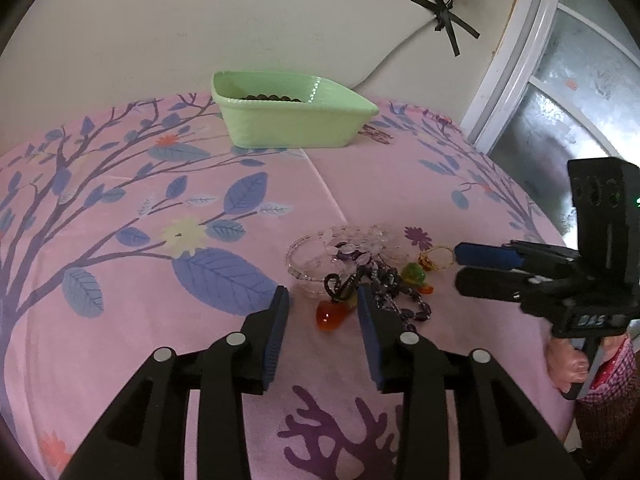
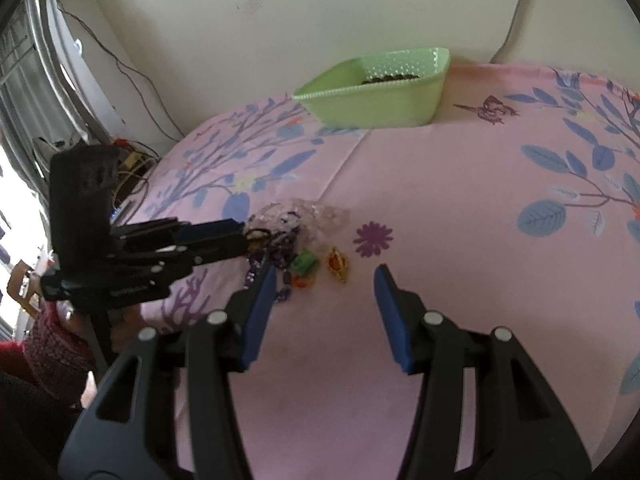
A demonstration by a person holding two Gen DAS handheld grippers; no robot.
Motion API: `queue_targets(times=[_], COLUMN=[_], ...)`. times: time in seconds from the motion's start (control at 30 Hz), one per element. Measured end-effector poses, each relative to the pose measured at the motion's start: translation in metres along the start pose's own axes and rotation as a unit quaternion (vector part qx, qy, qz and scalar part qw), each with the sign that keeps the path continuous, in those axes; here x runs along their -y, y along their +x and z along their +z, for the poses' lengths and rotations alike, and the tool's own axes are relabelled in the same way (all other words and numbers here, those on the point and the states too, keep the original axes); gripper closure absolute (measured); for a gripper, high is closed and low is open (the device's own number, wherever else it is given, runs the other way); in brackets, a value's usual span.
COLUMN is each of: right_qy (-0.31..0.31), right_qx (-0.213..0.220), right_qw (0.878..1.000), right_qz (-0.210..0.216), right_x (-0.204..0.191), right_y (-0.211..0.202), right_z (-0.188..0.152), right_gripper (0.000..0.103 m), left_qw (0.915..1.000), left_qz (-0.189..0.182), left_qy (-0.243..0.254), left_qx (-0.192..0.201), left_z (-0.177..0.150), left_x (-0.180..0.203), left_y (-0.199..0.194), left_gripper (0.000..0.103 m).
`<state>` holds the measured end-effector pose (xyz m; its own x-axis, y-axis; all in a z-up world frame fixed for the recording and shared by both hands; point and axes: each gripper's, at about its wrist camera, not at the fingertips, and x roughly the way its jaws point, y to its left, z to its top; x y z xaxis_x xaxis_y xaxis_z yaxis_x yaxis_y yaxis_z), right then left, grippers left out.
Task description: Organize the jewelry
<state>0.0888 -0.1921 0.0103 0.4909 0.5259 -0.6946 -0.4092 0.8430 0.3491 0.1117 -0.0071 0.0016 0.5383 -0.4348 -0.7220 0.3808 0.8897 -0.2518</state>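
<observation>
A pile of jewelry lies on the pink floral cloth: clear bead bracelets (image 1: 344,248), a purple bead string (image 1: 396,292), a black cord with an orange pendant (image 1: 330,316), a green charm (image 1: 414,274) and a gold ring (image 1: 434,258). My left gripper (image 1: 324,300) is open, its fingers on either side of the orange pendant. My right gripper (image 2: 324,276) is open just short of the green charm (image 2: 304,262) and gold ring (image 2: 338,264). It shows in the left wrist view (image 1: 458,266) to the right of the pile. A green basket (image 1: 288,114) stands at the back with dark beads inside.
The basket also shows in the right wrist view (image 2: 376,92) against the cream wall. A window frame (image 1: 516,52) stands right of the table. Cables (image 2: 132,80) hang past the table's left edge. The cloth (image 1: 160,200) spreads wide to the left of the pile.
</observation>
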Motion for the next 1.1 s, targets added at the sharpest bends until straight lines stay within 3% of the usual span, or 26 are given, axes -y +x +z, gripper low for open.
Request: queue_targets(times=[0.03, 0.07, 0.1, 0.17, 0.4, 0.57, 0.83, 1.1], right_qy=[-0.006, -0.011, -0.016, -0.020, 0.052, 0.063, 0.058, 0.042], right_qx=[-0.004, -0.009, -0.016, -0.008, 0.015, 0.039, 0.064, 0.089], right_qw=[1.000, 1.000, 1.000, 1.000, 0.996, 0.991, 0.991, 0.992], right_qz=[-0.008, -0.011, -0.020, -0.018, 0.073, 0.107, 0.101, 0.080], right_x=[-0.002, -0.004, -0.007, -0.008, 0.010, 0.008, 0.013, 0.026], right_y=[0.003, 0.005, 0.008, 0.005, -0.014, -0.031, -0.036, -0.035], right_z=[0.000, -0.001, -0.002, -0.003, -0.001, 0.010, 0.047, 0.096], right_gripper=[0.064, 0.086, 0.101, 0.101, 0.101, 0.101, 0.101, 0.101], left_qw=[1.0000, 0.9999, 0.9999, 0.9997, 0.9946, 0.9905, 0.9911, 0.9932], left_qz=[-0.001, -0.006, -0.008, -0.022, -0.077, -0.099, -0.108, -0.093], left_qy=[0.002, 0.005, 0.003, -0.007, -0.065, -0.088, -0.057, -0.035], left_qx=[-0.002, -0.009, -0.009, -0.009, 0.021, 0.037, 0.053, 0.059], left_z=[0.000, -0.001, -0.002, -0.006, -0.015, -0.006, 0.042, 0.104], left_x=[-0.001, -0.001, -0.002, -0.004, -0.022, -0.033, -0.026, -0.024], left_y=[-0.001, -0.001, -0.002, -0.010, -0.054, -0.074, -0.074, -0.048], left_gripper=[0.079, 0.088, 0.088, 0.088, 0.088, 0.088, 0.088, 0.088])
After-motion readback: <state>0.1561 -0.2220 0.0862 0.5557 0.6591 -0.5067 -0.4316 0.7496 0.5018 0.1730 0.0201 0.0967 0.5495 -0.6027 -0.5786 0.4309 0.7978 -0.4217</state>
